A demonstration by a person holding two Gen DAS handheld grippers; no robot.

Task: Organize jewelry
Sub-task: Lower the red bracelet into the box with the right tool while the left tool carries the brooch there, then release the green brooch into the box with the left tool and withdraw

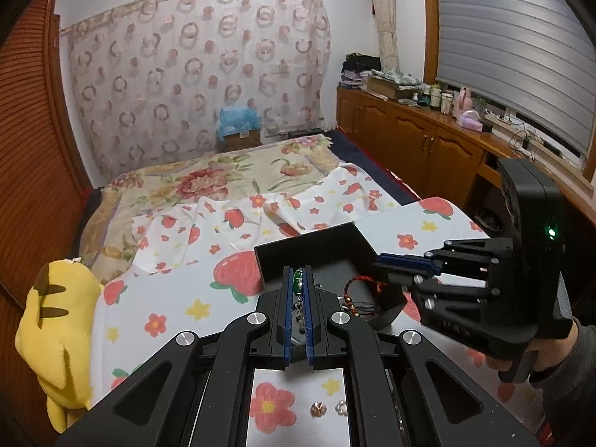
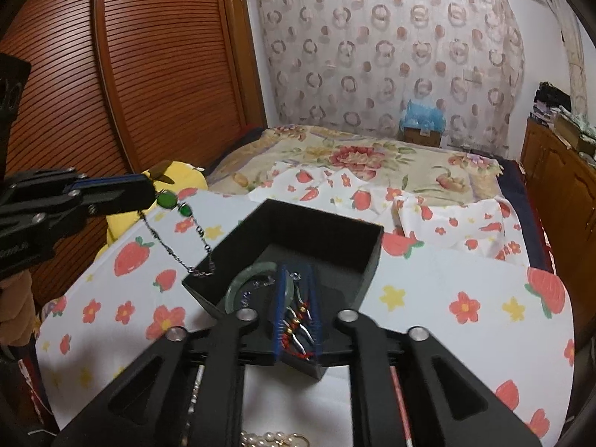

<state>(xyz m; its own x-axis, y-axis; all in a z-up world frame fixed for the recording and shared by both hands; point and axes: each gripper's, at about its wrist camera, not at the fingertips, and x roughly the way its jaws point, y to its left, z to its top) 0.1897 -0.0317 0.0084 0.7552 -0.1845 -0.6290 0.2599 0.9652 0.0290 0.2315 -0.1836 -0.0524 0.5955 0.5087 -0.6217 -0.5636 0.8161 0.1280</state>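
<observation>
Green beads of a chain necklace (image 2: pixel 169 201) sit pinched in the left gripper (image 1: pixel 298 279), whose jaws are clenched on it; its chain dangles to the rim of the black box (image 2: pixel 327 234). Over that box, the right gripper (image 2: pixel 296 300) has its jaws slightly parted around a red beaded bracelet (image 2: pixel 296 326), pads not pressing. A pale green bangle (image 2: pixel 242 287) lies just left of them.

A strawberry-and-flower print cloth (image 1: pixel 178 298) is spread over the near surface. A floral bedspread (image 1: pixel 208 178) is laid over the bed behind it. A yellow plush toy (image 1: pixel 59 339) is propped at the cloth's left edge. A circle-patterned curtain (image 1: pixel 201 70) is hung on the far wall. Wooden cabinets (image 1: pixel 413 134), topped with bottles and folded cloths, are ranged below a shuttered window (image 1: pixel 510 41). A louvred wooden door (image 2: pixel 156 63) is seen at left.
</observation>
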